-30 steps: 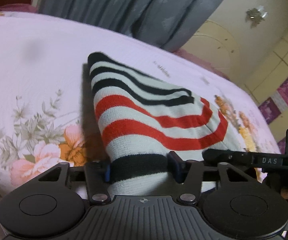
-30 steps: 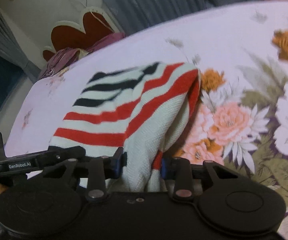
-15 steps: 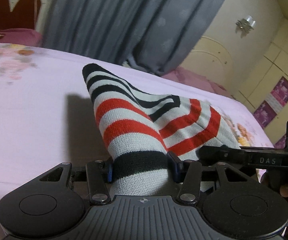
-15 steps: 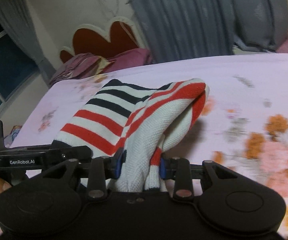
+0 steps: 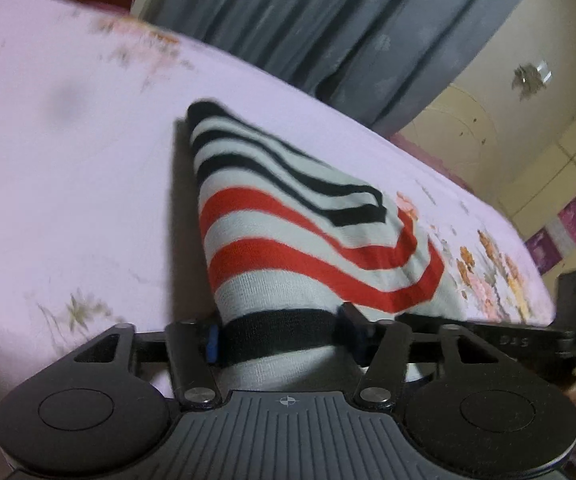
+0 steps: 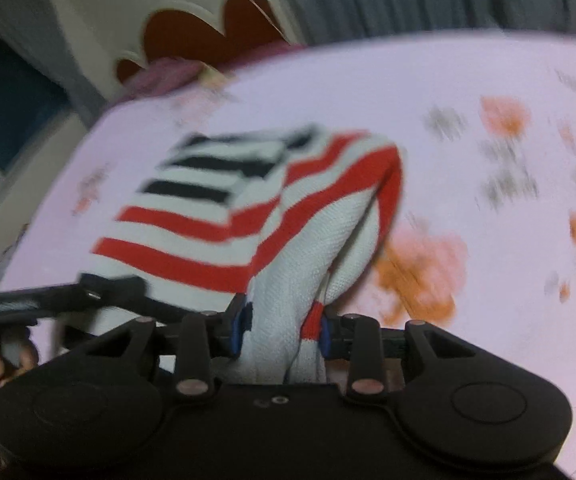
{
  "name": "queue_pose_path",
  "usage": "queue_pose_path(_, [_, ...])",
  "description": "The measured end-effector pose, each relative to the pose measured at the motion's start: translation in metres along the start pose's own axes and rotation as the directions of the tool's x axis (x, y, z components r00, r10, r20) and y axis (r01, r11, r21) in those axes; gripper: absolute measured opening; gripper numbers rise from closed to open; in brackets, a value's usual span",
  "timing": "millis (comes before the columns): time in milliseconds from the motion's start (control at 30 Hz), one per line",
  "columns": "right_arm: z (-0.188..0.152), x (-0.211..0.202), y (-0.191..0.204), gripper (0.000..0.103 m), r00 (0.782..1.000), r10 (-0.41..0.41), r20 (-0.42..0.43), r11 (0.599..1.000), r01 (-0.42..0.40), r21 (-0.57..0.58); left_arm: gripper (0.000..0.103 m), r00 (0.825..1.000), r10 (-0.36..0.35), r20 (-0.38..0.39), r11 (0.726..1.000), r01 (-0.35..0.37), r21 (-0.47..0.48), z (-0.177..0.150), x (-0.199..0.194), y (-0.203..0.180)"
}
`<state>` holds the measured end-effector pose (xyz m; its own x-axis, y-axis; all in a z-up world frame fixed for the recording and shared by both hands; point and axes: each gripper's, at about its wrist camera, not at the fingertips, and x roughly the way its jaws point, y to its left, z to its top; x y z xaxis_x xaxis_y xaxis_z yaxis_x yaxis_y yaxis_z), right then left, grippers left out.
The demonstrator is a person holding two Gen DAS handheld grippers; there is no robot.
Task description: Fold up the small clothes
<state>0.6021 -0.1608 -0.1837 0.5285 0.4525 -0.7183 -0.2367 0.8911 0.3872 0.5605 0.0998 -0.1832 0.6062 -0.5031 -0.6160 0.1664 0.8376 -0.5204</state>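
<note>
The left gripper and right gripper both pinch the soft striped sweater (probably light, the view is blurred) at its hem corners.

Faint upside-down lettering on the right gripper arm, too blurred to read, no other legible text

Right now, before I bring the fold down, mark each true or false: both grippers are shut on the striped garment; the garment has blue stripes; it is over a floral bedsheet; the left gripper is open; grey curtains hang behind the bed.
1. Both the left gripper and the right gripper are shut on the striped garment. True.
2. The garment has blue stripes. False: red and black on white.
3. It is over a floral bedsheet. True.
4. The left gripper is open. False: it clamps the black band.
5. Grey curtains hang behind the bed. True.
</note>
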Motion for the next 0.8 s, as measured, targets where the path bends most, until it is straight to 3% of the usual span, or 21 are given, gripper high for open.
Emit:
queue_pose_path(67, [-0.001, 0.002, -0.014, 0.035, 0.999, 0.034, 0.008, 0.996, -0.034, 0.079, 0.066, 1.000, -0.004, 0.013, 1.000, 0.004, -0.014, -0.004, 0.003, 0.005])
queue_pose_path(133, [-0.002, 0.000, -0.013, 0.036, 1.000, 0.029, 0.005, 0.996, -0.030, 0.084, 0.066, 1.000, -0.013, 0.009, 1.000, 0.013, -0.015, -0.002, 0.003, 0.008])
queue_pose_path(233, [0.003, -0.008, -0.005, 0.064, 0.999, -0.033, 0.004, 0.998, 0.032, 0.057, 0.066, 1.000, 0.009, 0.030, 0.999, -0.010, 0.031, 0.003, -0.012, 0.005])
queue_pose_path(300, [0.010, -0.023, -0.003, 0.065, 0.997, -0.064, 0.053, 0.997, 0.062, 0.037, 0.065, 0.997, 0.012, 0.077, 0.999, -0.015, 0.043, 0.010, -0.027, 0.006])
queue_pose_path(333, [0.011, -0.031, -0.005, 0.063, 0.995, -0.062, 0.074, 0.997, 0.059, 0.044, 0.063, 0.994, 0.004, 0.113, 0.999, -0.009, 0.044, 0.017, -0.035, 0.009])
queue_pose_path(400, [0.024, -0.037, -0.013, 0.040, 0.992, -0.058, 0.111, 0.995, 0.048, 0.091, 0.046, 0.988, -0.003, 0.151, 0.999, -0.003, 0.042, 0.035, -0.038, 0.011])
queue_pose_path(467, [0.041, -0.034, -0.012, 0.028, 0.987, -0.073, 0.144, 0.994, 0.059, 0.095, 0.045, 0.988, -0.022, 0.155, 0.998, 0.013, 0.056, 0.053, -0.031, 0.007])
queue_pose_path(600, [0.064, -0.005, 0.009, 0.026, 0.987, -0.094, 0.129, 0.996, 0.094, 0.003, 0.045, 0.998, -0.021, 0.064, 0.991, 0.012, 0.132, 0.074, 0.012, -0.019])
queue_pose_path(700, [0.065, 0.023, 0.017, 0.022, 0.976, -0.208, 0.066, 0.970, 0.215, -0.114, 0.044, 0.998, 0.053, -0.022, 0.977, -0.047, 0.206, 0.070, 0.045, -0.029])
queue_pose_path(800, [0.065, 0.027, 0.005, 0.022, 0.977, -0.208, 0.041, 0.975, 0.211, -0.076, 0.044, 0.997, 0.070, -0.016, 0.964, -0.064, 0.257, 0.062, 0.055, -0.034])
